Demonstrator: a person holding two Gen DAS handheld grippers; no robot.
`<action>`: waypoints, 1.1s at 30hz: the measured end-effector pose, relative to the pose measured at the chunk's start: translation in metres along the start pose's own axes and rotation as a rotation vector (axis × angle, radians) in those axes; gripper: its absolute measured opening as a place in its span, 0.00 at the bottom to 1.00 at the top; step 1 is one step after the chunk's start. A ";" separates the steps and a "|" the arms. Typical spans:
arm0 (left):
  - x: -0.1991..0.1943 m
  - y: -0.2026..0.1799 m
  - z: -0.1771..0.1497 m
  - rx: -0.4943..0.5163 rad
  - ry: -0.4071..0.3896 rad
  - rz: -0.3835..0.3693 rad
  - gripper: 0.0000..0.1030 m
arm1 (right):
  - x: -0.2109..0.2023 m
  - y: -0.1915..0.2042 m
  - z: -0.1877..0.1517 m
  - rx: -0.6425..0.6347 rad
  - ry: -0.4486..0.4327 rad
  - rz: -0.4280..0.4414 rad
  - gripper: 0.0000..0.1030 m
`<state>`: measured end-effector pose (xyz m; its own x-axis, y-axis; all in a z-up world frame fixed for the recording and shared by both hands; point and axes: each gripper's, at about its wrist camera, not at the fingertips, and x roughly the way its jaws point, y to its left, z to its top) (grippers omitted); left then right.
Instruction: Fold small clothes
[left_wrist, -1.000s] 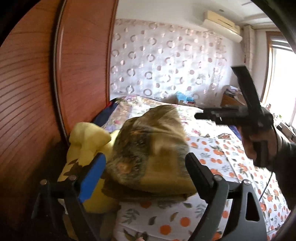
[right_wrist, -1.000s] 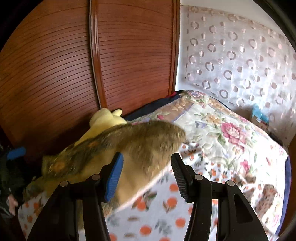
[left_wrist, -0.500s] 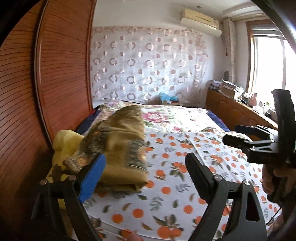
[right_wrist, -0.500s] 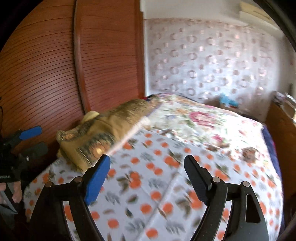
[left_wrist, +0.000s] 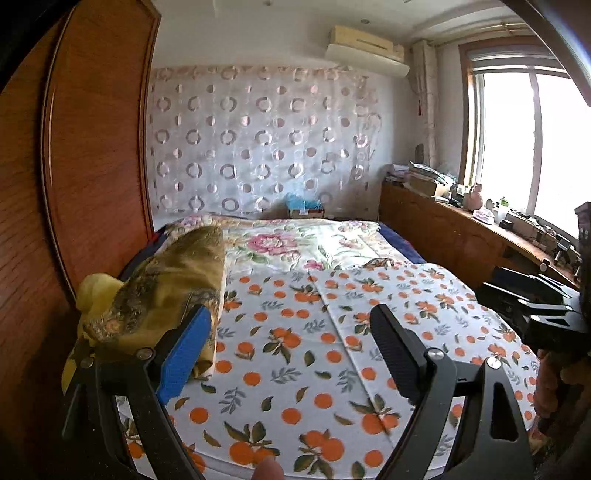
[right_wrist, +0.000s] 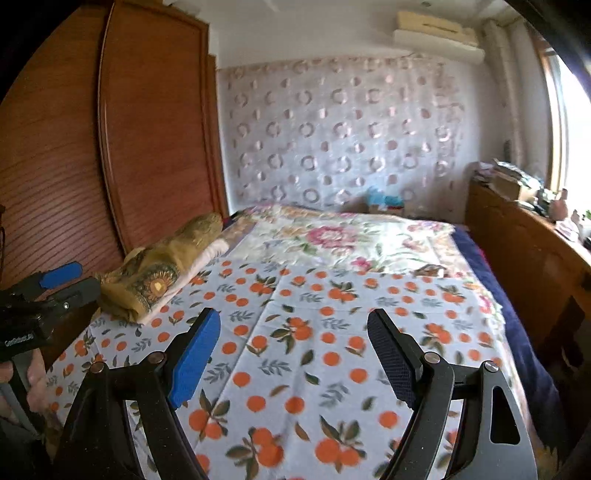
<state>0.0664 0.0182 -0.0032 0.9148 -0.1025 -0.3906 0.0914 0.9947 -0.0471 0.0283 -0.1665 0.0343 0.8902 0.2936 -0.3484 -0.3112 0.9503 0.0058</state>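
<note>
Over the orange-print sheet that is covering the near part of the bed, both tools are hovering with their jaws spread wide and nothing between them. From its own camera, the left tool is showing a blue pad on one finger and a black textured pad on the other, and the sheet is lying bare in the gap. Beside its blue-padded finger, at the left edge of the bed against the wooden wardrobe, the folded olive-gold garment is resting on top of a yellow cloth that is peeking out beneath it. In the right wrist view, the right tool is likewise gaping above the sheet, well apart from the garment, which is sitting as a neat stack with a pale folded layer showing under it. That same view is catching the left tool off at the left border, gripped in a hand, while the left wrist view is catching the right tool at the right border. Farther back, a floral quilt is covering the rest of the bed, with a circle-patterned curtain hanging behind.
</note>
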 end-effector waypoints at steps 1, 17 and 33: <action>-0.003 -0.003 0.002 0.005 -0.007 0.000 0.86 | -0.005 0.001 -0.001 0.005 -0.008 -0.007 0.81; -0.025 -0.023 0.016 0.049 -0.047 0.030 0.86 | -0.025 0.010 -0.030 0.044 -0.089 -0.055 0.81; -0.023 -0.023 0.014 0.041 -0.038 0.027 0.86 | -0.022 -0.007 -0.027 0.038 -0.079 -0.046 0.81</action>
<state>0.0482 -0.0024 0.0195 0.9313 -0.0764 -0.3561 0.0820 0.9966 0.0005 0.0017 -0.1825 0.0173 0.9272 0.2556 -0.2738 -0.2580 0.9657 0.0280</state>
